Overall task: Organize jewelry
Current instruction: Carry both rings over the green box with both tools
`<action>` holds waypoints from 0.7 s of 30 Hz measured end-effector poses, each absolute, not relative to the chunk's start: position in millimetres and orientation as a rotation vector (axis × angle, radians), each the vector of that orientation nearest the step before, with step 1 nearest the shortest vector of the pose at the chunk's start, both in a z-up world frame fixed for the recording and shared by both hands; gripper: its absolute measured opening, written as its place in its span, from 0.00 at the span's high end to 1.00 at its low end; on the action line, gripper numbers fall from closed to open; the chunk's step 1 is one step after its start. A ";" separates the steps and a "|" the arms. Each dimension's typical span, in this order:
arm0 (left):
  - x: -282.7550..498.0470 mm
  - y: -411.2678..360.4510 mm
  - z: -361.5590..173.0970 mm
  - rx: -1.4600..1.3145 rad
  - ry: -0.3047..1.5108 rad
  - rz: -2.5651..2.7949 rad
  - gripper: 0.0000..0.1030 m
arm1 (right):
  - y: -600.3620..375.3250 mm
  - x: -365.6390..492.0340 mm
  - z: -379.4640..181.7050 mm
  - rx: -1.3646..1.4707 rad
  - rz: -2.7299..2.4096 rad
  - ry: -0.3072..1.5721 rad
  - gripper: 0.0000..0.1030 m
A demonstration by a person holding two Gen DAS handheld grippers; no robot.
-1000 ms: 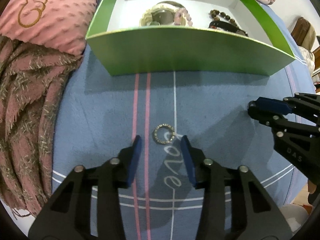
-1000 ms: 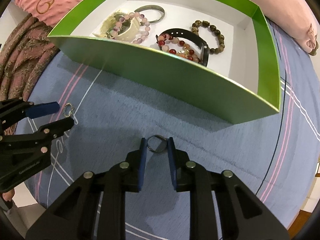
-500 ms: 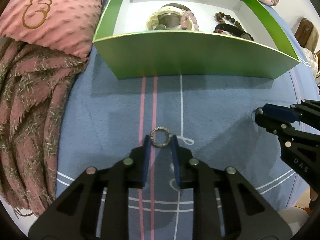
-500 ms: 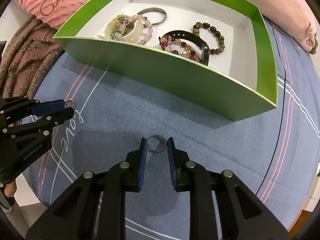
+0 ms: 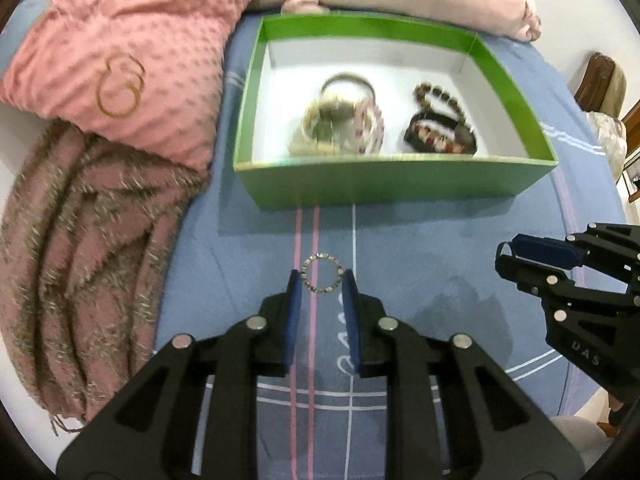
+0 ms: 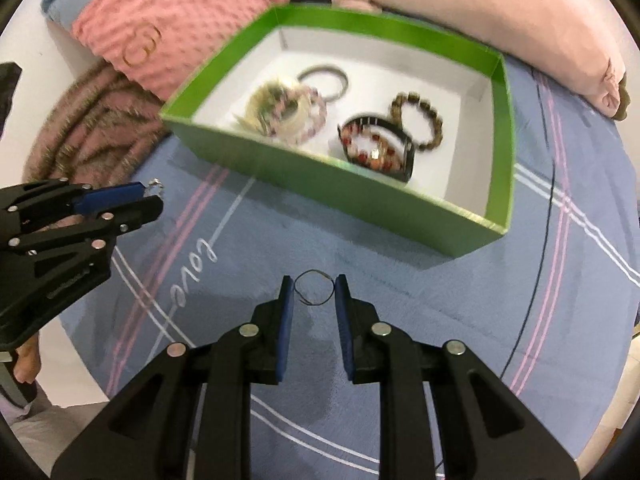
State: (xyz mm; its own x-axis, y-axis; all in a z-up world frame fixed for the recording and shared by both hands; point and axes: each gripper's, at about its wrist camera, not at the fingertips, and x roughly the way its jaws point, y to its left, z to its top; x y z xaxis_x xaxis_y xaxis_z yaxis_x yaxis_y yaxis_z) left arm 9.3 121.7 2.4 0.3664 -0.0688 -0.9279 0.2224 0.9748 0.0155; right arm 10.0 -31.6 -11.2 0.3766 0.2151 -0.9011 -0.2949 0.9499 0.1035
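Two rings have been lifted off the bed since a second ago — a beaded ring is pinched in the left tool, a thin ring in the right tool. Both are carried toward the green box, judged next for dropping. Bracelets inside are blurred.

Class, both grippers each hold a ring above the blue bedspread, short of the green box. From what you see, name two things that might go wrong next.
1. The left gripper pinches the studded ring only at its fingertips, so it may slip onto the bedspread.
2. The thin ring in the right gripper looks like bare wire; squeezing might bend it.
3. The green box has a tall near wall; a low approach could hit it.
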 end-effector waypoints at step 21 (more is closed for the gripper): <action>91.7 100.7 43.1 0.148 1.075 -0.192 0.80 | -50.8 89.2 32.9 -0.018 0.273 1.044 0.80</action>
State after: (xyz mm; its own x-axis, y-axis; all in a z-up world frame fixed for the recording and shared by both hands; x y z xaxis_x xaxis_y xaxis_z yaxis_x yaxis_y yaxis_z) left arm 91.6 100.7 43.1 0.4619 -0.0836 -0.8830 0.2274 0.9734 0.0268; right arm 89.2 -50.8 32.9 0.4724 0.2143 -0.8549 -0.2312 0.9662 0.1143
